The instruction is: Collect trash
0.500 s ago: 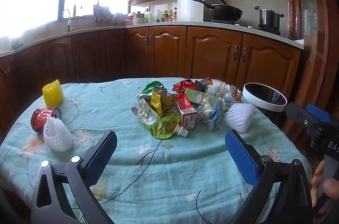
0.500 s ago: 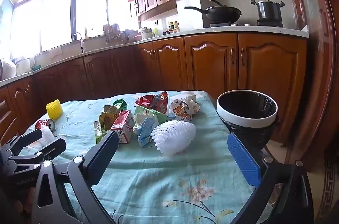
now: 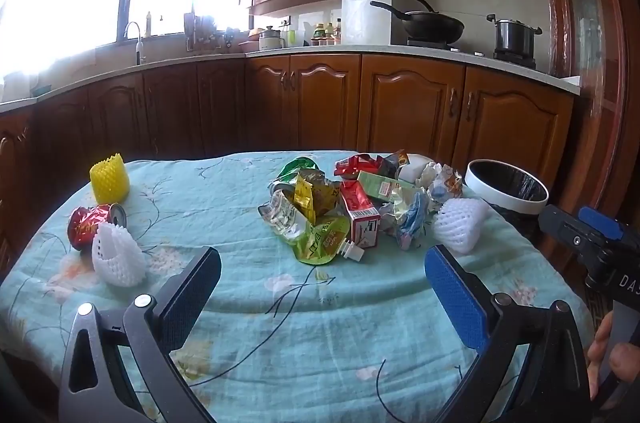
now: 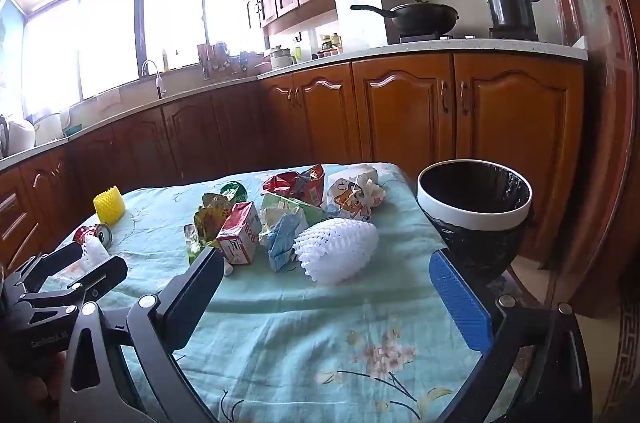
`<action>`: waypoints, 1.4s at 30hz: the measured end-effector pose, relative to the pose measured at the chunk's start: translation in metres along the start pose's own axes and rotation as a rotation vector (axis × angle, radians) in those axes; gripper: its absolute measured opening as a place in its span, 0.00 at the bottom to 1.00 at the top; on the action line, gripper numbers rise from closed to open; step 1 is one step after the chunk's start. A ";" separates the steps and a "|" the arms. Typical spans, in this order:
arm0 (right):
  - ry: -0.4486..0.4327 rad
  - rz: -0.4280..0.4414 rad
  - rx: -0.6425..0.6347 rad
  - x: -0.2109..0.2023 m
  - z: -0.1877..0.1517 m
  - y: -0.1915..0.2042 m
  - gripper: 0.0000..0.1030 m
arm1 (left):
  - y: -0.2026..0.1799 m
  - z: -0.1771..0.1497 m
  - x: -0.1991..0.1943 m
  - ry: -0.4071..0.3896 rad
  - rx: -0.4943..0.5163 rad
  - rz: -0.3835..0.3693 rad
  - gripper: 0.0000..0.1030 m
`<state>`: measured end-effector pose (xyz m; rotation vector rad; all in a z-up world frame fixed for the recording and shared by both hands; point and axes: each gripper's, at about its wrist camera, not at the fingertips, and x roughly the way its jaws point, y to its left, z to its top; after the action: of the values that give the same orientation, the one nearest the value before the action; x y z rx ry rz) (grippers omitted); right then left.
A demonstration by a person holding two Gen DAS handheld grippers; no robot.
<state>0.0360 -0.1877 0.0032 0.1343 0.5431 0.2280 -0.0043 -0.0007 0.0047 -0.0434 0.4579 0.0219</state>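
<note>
A heap of trash lies on the teal flowered tablecloth (image 3: 240, 303): a red-and-white carton (image 3: 360, 213) (image 4: 240, 237), a green spouted pouch (image 3: 324, 241), crumpled wrappers and a white foam fruit net (image 3: 460, 225) (image 4: 336, 249). To the left sit a crushed red can (image 3: 90, 225), another white foam net (image 3: 116, 257) and a yellow foam net (image 3: 109, 178). A white-rimmed bin with a black liner (image 4: 476, 199) (image 3: 508, 185) stands off the table's right edge. My left gripper (image 3: 320, 287) is open, short of the heap. My right gripper (image 4: 326, 289) is open, just short of the white net.
Brown kitchen cabinets with a counter wrap around behind the table. A wok (image 3: 428, 23) and a pot (image 3: 514, 35) sit on the stove, with a sink tap (image 3: 134, 37) under the bright window. The right gripper's body (image 3: 592, 243) shows at the left view's right edge.
</note>
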 end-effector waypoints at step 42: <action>0.000 0.026 0.012 -0.002 0.001 0.001 1.00 | 0.004 -0.003 0.002 -0.002 -0.008 0.011 0.99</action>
<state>0.0346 -0.1872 0.0050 0.1531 0.5435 0.2504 -0.0040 0.0027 0.0006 -0.0483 0.4565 0.0345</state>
